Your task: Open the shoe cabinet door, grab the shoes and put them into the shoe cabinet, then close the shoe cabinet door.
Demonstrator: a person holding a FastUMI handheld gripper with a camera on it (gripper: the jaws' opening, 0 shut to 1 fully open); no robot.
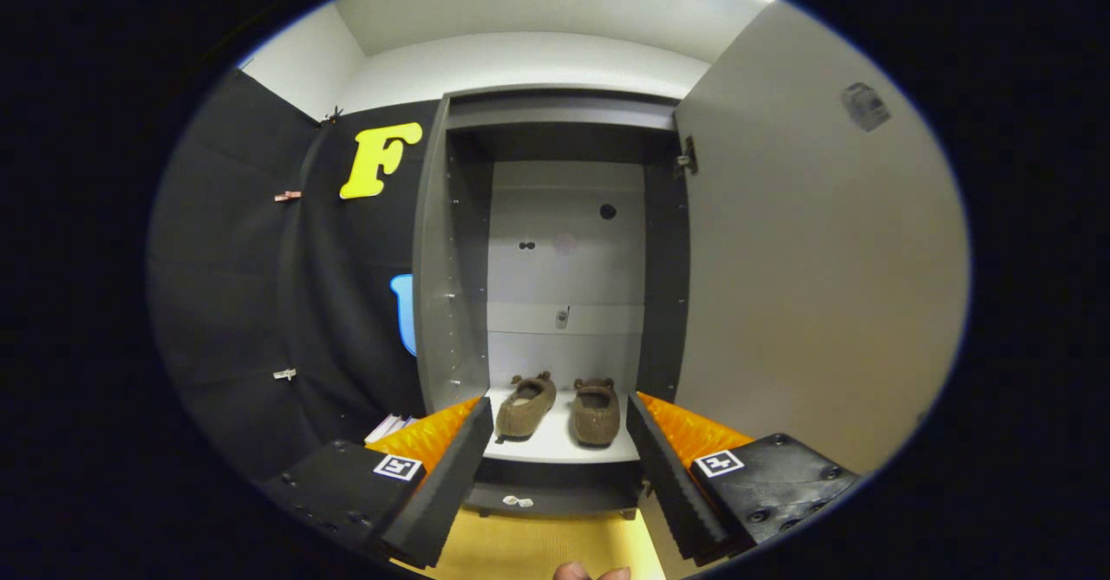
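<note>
Tool (559,467) sits low in front of the shoe cabinet (451,303), fingers (447,476) spread wide apart, nothing between the pads, gripping nothing. Black ribbed finger faces, orange backing behind each, small square marker tag on each finger base. Cabinet is dark grey, standing open: door (815,259) swung out on the right side, hinge visible near its top inner corner, a faint sticker high on the door face. Shoes (559,408), a brown fuzzy pair, are already inside, side by side on the white bottom shelf (555,454), toes pointing toward the tool, heels toward the cabinet back wall. Left shoe angled a little, right shoe straighter; the two are close, a small gap between them. Relative to the tool: shoes lie beyond the fingertips, seen in the gap between the two fingers, apart from both, no contact. Cabinet interior above the shoes is one tall open bay with a pale back panel showing a few holes and a small fitting. Below the shelf is a dark plinth, then yellowish floor (538,545). Small white bits lie on the plinth edge. Fingertips of a person's hand (592,572) peek in under the tool. Black cloth wall stands left of the cabinet, clips on it.
</note>
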